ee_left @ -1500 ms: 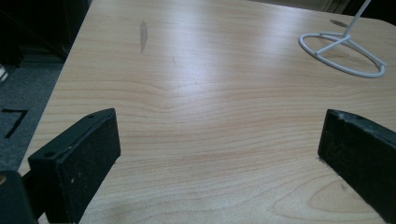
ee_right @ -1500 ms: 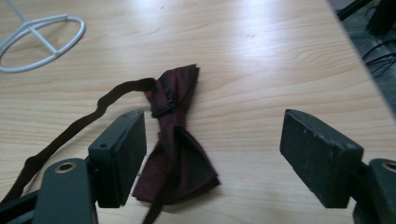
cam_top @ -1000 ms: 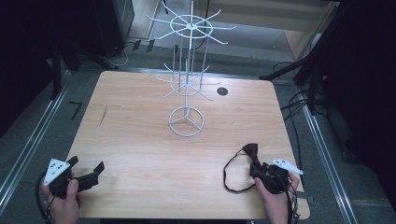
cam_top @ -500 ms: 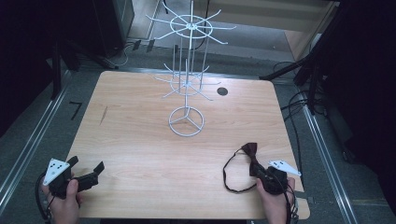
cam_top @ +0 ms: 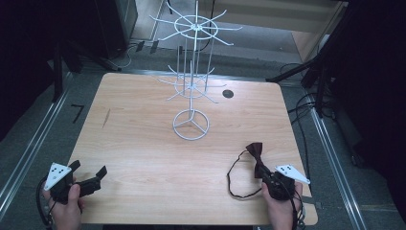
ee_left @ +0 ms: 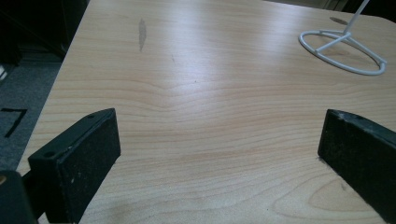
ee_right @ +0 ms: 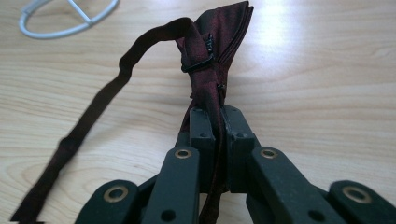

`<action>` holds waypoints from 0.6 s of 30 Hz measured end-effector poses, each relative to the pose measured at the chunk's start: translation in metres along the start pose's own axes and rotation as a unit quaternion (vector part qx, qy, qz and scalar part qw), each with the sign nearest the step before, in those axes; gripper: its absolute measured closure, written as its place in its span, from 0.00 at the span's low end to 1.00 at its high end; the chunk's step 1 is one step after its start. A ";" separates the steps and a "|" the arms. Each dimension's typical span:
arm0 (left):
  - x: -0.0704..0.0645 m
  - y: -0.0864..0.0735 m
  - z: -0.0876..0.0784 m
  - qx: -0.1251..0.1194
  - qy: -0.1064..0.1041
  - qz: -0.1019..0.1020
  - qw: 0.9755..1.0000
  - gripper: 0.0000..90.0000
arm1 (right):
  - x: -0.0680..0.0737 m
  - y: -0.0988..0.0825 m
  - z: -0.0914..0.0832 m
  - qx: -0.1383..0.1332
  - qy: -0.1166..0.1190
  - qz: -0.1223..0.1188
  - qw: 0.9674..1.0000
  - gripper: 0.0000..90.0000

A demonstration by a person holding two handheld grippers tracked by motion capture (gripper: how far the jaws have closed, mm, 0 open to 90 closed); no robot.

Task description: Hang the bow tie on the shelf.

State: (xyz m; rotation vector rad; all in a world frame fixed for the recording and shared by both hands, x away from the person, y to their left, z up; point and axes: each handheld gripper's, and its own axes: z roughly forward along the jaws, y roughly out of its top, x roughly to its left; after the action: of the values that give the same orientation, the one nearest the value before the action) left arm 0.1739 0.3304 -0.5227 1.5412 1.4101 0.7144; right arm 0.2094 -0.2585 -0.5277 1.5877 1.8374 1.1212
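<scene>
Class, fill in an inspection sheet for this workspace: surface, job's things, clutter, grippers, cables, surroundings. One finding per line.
Surface: light wooden table, a dark smudge near its left edge, a round dark hole near the far edge.
Job's things: white wire display stand upright at centre; dark red bow tie with its strap trailing on the wood.
Clutter: nothing seen.
Grippers: left gripper open, holding nothing; right gripper shut on the bow tie.
Cables: black cables on the floor right of the table.
Surroundings: grey floor, dark stands.
</scene>
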 end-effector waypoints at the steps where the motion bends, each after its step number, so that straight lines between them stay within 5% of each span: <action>1: 0.000 0.000 0.000 0.000 0.000 0.000 1.000 0.00 | 0.002 0.001 -0.001 -0.002 0.003 0.000 1.000 0.96; 18: 0.000 0.000 0.000 0.000 -0.001 0.002 1.000 0.00 | 0.020 0.026 -0.003 -0.023 0.023 -0.014 0.999 0.96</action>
State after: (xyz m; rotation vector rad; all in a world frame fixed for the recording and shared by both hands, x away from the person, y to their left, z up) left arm 0.1737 0.3304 -0.5227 1.5433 1.4065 0.7161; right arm 0.2173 -0.2398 -0.5017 1.5187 1.8438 1.1886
